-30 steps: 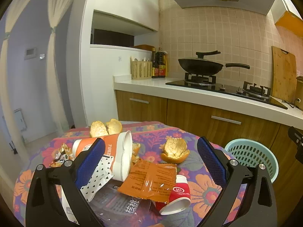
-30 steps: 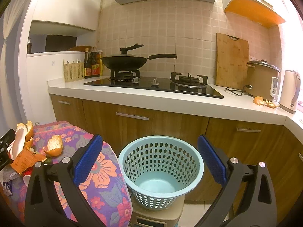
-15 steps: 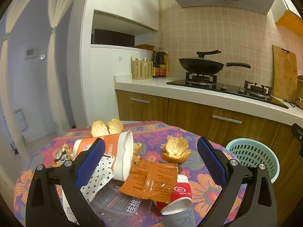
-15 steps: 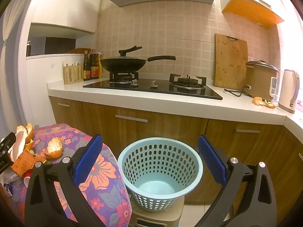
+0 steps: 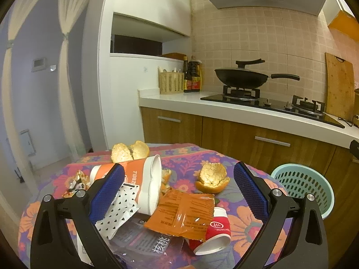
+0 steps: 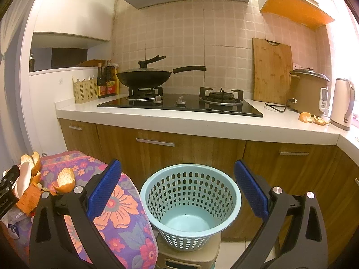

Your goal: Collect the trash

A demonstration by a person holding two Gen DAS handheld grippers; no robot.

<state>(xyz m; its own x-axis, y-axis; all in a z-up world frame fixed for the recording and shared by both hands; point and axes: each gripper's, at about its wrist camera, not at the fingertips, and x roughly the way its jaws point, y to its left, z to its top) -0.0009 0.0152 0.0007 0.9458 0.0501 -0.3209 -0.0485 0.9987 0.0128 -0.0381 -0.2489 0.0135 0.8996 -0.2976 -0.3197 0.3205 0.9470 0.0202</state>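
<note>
Trash lies on a round table with a floral cloth (image 5: 246,222): a tipped orange-and-white paper cup (image 5: 143,179), an orange foil wrapper (image 5: 179,215), a small red cup (image 5: 215,233), a heart-print paper (image 5: 116,215), orange peels (image 5: 212,177) (image 5: 130,151) and a crumpled wrapper (image 5: 76,182). My left gripper (image 5: 178,192) hovers open above this pile, holding nothing. My right gripper (image 6: 177,188) is open and empty, framing the light-blue perforated basket (image 6: 190,201), which has nothing in it. The basket (image 5: 303,190) also shows right of the table in the left wrist view.
The basket stands on a beige stool (image 6: 186,257) beside the table. Behind runs a counter (image 6: 202,121) with wooden cabinets, a gas hob, a black wok (image 6: 143,76), a cutting board, rice cooker, kettle and more orange peels (image 6: 313,118).
Both views have shifted very slightly; the right gripper sits a little lower and closer to the basket. Both grippers stay open, and the trash has not moved.
</note>
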